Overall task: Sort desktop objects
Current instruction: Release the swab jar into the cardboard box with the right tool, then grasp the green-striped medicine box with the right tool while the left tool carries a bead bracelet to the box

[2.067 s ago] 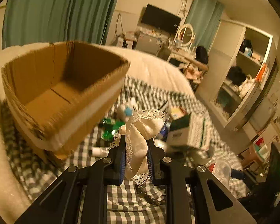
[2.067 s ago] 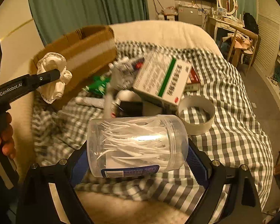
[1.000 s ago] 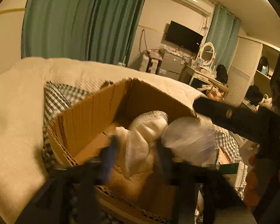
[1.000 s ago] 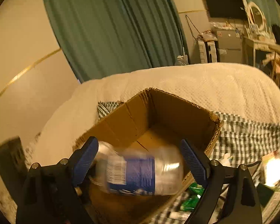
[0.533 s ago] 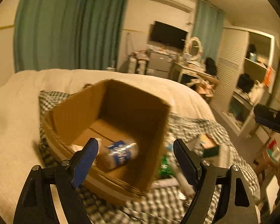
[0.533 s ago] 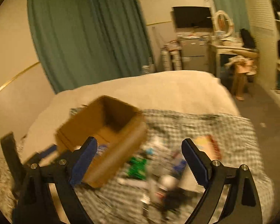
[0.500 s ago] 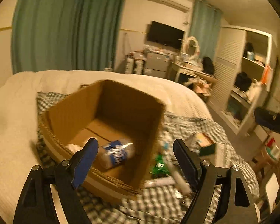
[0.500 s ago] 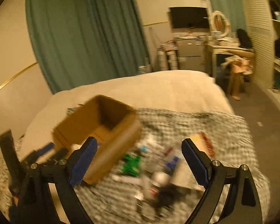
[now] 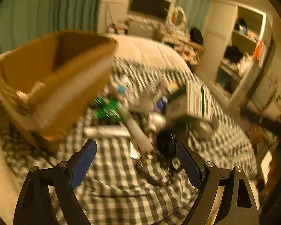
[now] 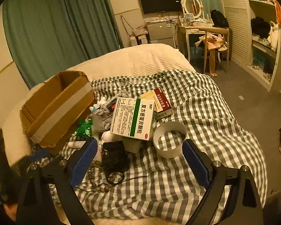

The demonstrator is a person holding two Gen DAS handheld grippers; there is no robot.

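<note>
A brown cardboard box (image 10: 56, 106) (image 9: 52, 86) stands at the left on a checked cloth. Right of it lies a heap of small objects: a white and green medicine box (image 10: 134, 118) (image 9: 194, 101), a dark red box (image 10: 162, 102), a white tape ring (image 10: 169, 139), a black item (image 10: 113, 154) (image 9: 165, 140), a bead string (image 10: 98, 183), a green packet (image 10: 84, 128) (image 9: 107, 108) and a white tube (image 9: 106, 131). My left gripper (image 9: 135, 161) is open and empty above the cloth; its view is blurred. My right gripper (image 10: 140, 158) is open and empty, facing the heap.
The checked cloth (image 10: 206, 112) lies over a cream bed (image 10: 140, 60). Green curtains (image 10: 56, 28) hang behind. A desk with a chair (image 10: 211, 43) and open shelves (image 10: 262, 33) stand at the right, beyond bare floor.
Both grippers have let go: the lace cloth and the clear jar went into the cardboard box. Both have since swung right and down, from the box toward the heap.
</note>
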